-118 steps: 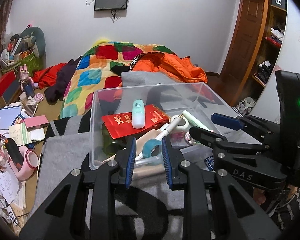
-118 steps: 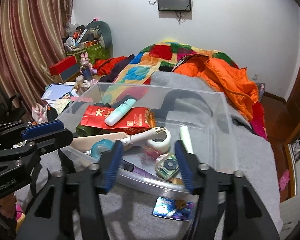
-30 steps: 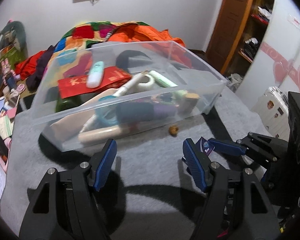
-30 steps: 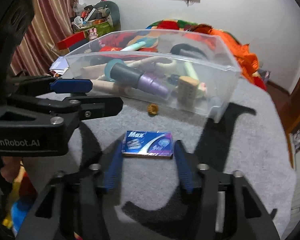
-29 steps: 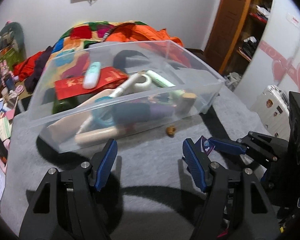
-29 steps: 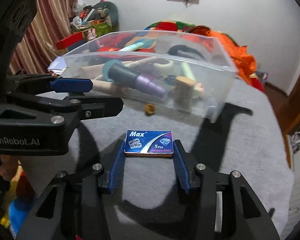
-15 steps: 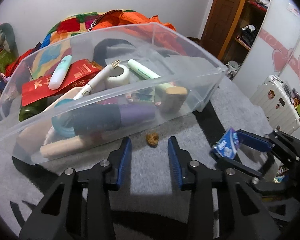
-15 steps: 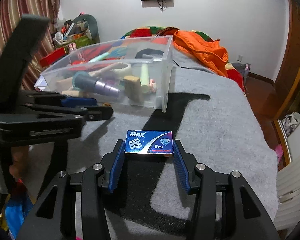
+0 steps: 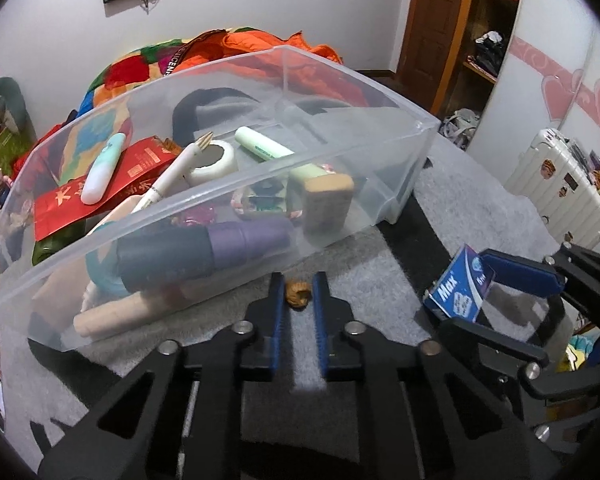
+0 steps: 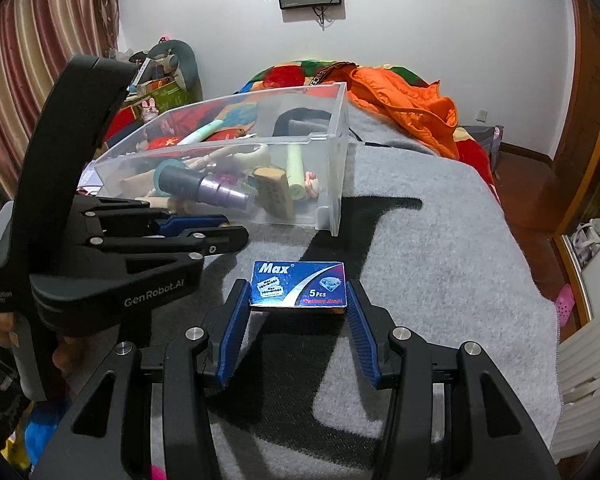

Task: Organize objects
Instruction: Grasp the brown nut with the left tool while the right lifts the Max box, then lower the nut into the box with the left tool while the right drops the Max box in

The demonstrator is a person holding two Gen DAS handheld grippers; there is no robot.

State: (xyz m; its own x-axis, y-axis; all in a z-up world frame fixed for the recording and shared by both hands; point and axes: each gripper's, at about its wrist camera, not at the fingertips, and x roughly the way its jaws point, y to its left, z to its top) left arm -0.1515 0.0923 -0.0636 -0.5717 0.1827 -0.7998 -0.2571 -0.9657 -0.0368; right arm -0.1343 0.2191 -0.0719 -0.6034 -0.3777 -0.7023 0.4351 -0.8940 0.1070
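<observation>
Blue-padded, your left gripper has just been closing its jaws and is now pinching a small brown nut-like object on the grey blanket, just near of the clear plastic bin. Your right gripper is clamping the blue Max box, holding it right of the bin.

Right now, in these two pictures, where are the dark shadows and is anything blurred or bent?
Left wrist view: fisheye bends the clear bin rim; corners go black; sharp enough. Right wrist view: hard black claw shadows lie on the grey blanket; the blue Max box print reads sharp; curtains curve at the edge.
</observation>
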